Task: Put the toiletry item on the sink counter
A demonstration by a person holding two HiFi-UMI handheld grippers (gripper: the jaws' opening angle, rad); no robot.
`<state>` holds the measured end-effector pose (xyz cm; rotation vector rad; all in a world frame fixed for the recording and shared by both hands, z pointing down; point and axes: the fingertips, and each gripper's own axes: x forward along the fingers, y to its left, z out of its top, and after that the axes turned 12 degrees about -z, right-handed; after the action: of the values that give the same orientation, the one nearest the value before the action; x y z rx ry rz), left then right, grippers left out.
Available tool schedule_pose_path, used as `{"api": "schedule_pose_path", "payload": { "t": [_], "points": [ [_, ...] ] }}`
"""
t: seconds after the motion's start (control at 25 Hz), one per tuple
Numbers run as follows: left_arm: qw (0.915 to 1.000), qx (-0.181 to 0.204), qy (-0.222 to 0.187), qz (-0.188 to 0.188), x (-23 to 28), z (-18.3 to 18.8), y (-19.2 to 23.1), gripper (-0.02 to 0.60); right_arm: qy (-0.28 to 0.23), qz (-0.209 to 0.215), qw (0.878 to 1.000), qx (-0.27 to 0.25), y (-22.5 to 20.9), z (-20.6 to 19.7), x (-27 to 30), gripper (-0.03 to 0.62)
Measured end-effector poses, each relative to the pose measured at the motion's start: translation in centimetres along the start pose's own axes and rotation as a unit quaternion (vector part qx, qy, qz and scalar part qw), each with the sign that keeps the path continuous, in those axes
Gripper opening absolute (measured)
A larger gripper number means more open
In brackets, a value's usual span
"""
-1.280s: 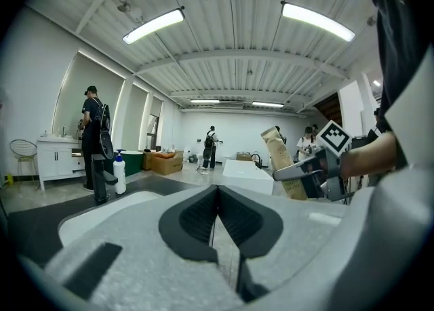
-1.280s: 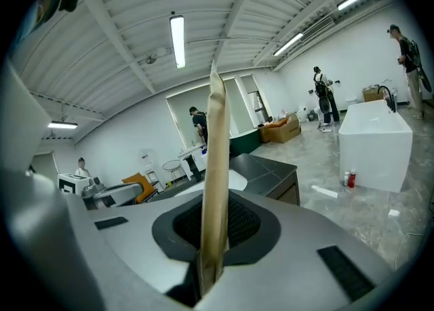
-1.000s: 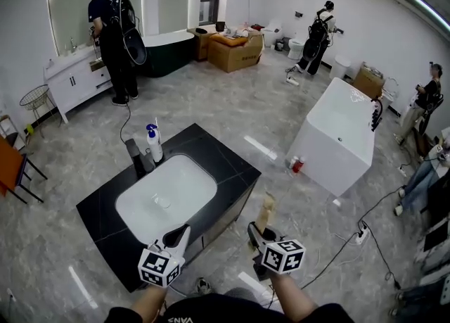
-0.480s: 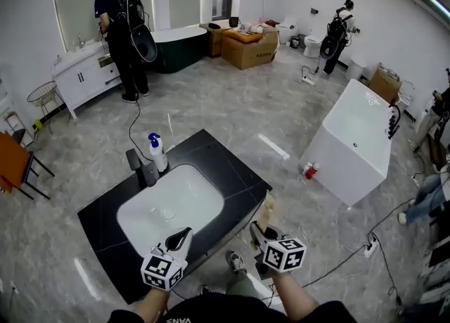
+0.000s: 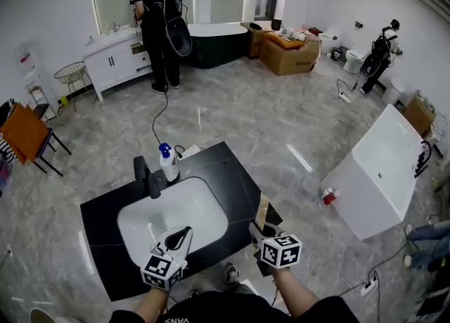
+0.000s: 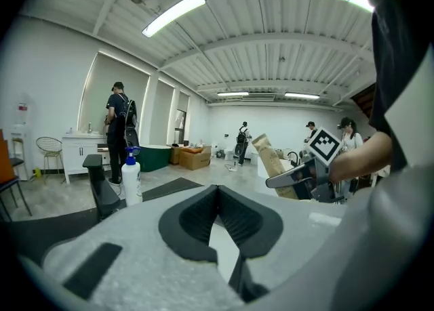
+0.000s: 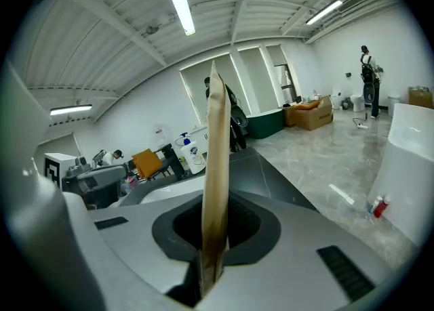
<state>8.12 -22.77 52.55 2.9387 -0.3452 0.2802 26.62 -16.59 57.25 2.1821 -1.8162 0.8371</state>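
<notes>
A flat tan tube [image 5: 262,209], the toiletry item, stands upright in my right gripper [image 5: 259,231], which is shut on its lower end. In the right gripper view the tube [image 7: 217,160] rises edge-on from between the jaws. It hangs by the near right edge of the black sink counter [image 5: 232,167]. My left gripper [image 5: 184,233] hovers over the front rim of the white basin [image 5: 151,233], its jaws closed with nothing between them. The left gripper view shows the tube [image 6: 270,162] to its right.
A black faucet [image 5: 146,176] and a white pump bottle [image 5: 168,163] with a blue top stand at the counter's back. A white bathtub [image 5: 380,174] stands to the right, with a red bottle [image 5: 327,196] on the floor beside it. A person [image 5: 156,26] stands at a far vanity.
The head view has swung left and the counter sits more central. The right gripper still holds the tube, now nearer the counter's right edge. The left gripper has kept its place.
</notes>
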Motion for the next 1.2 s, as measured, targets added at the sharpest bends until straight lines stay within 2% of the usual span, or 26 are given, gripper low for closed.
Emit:
{"api": "schedule_pose_path", "payload": {
  "t": [0.32,0.64,0.84,1.2],
  "points": [
    [0.9969,-0.021,-0.01,0.075,1.8,0.3,1.5,0.009,0.051,0.035,0.995,-0.076,-2.2,1.0,6.6,0.023],
    [0.9877,-0.034,-0.012,0.152,0.8,-0.3,2.6,0.009,0.097,0.063,0.986,-0.124,-2.7,1.1,13.1,0.023],
    [0.9832,-0.026,-0.013,0.18,0.1,-1.1,3.6,0.009,0.116,0.07,0.98,-0.146,-2.4,0.8,16.7,0.023],
    [0.9767,-0.047,-0.019,0.208,-0.3,-1.9,3.5,0.009,0.13,0.071,0.975,-0.165,-1.3,0.9,21.3,0.025]
  ]
}}
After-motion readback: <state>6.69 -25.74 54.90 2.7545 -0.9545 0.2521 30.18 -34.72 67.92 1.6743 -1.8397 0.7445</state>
